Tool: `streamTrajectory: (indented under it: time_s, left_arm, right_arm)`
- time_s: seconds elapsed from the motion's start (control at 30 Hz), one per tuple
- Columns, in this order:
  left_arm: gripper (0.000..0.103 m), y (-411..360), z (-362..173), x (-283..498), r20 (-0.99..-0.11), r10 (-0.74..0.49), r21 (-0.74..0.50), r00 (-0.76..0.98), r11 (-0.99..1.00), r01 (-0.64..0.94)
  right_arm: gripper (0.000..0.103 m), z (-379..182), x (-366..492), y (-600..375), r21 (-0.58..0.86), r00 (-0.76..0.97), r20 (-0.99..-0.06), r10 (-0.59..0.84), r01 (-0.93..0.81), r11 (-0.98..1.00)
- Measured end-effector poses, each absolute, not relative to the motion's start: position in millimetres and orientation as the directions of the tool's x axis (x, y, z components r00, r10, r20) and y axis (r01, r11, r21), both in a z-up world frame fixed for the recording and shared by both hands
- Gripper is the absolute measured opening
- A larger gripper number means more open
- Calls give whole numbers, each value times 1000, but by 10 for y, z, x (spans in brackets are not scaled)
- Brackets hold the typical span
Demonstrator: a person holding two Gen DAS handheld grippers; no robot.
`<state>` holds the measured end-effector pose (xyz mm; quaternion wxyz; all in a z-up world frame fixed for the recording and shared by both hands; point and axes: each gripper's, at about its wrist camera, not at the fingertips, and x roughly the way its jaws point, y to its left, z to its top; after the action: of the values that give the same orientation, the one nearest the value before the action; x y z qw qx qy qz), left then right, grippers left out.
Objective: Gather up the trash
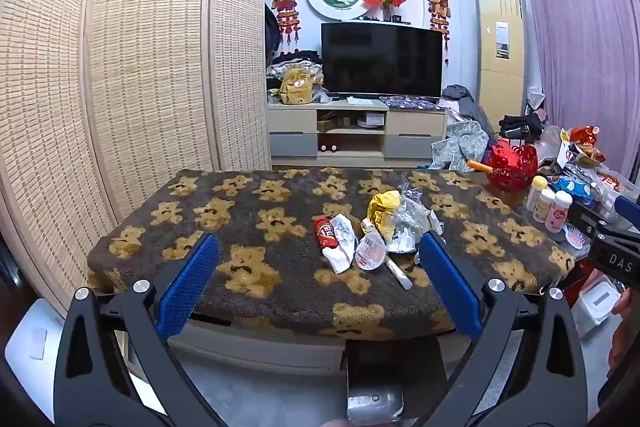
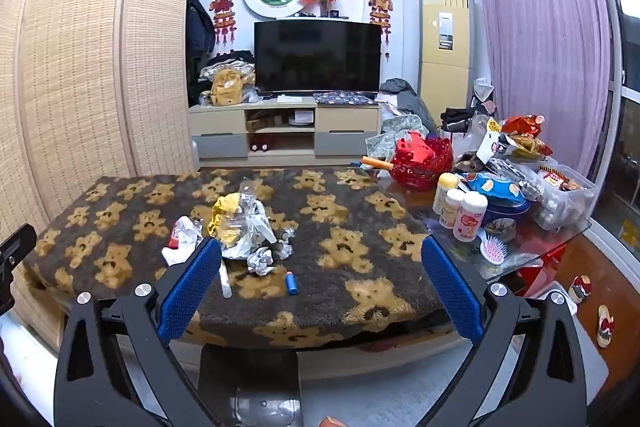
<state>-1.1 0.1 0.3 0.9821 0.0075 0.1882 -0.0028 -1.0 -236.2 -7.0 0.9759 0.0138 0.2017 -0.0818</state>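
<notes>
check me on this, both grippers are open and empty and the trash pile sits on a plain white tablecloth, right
Not quite. Both the left gripper and right gripper are open and empty, but the trash pile sits on a dark brown cloth patterned with teddy bears, not plain white. Both wrist views show it.

Left gripper (image 1: 318,265) & right gripper (image 2: 320,267) (both empty) wide open, apparently tilted slightly down.

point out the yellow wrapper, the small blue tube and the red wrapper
yellow wrapper (image 2: 226,213), right wrist view, on its crumpled top
small blue tube (image 2: 291,283), right wrist view, mid-body
red wrapper (image 1: 324,233), left wrist view, on its printed face
</notes>
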Motion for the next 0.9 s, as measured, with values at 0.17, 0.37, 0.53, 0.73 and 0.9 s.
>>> streamTrajectory:
  time_s: [0.17, 0.37, 0.53, 0.73, 0.9]
  left_arm:
    - [95, -7, -2, -13, -374, 1, 23, 928, 1000, 8]
    - [95, 47, 50, -20, -368, 3, 19, 930, 1000, 4]
    - [95, 73, 86, -21, -374, 7, 23, 927, 1000, 2]
    - [95, 36, 30, -13, -374, 16, 24, 927, 1000, -8]
    - [95, 34, 33, -11, -374, 16, 25, 927, 1000, -7]
  right_arm:
    - [100, -53, -26, -2340, -4, 905, -397, -150, 162, 987]
    - [100, -26, -31, -2345, -5, 907, -394, -147, 157, 988]
    - [100, -41, -33, -2373, -3, 907, -395, -144, 155, 988]
    - [100, -55, -18, -2334, -9, 906, -397, -148, 157, 988]
    - [100, -56, -22, -2338, -6, 906, -397, -146, 156, 988]
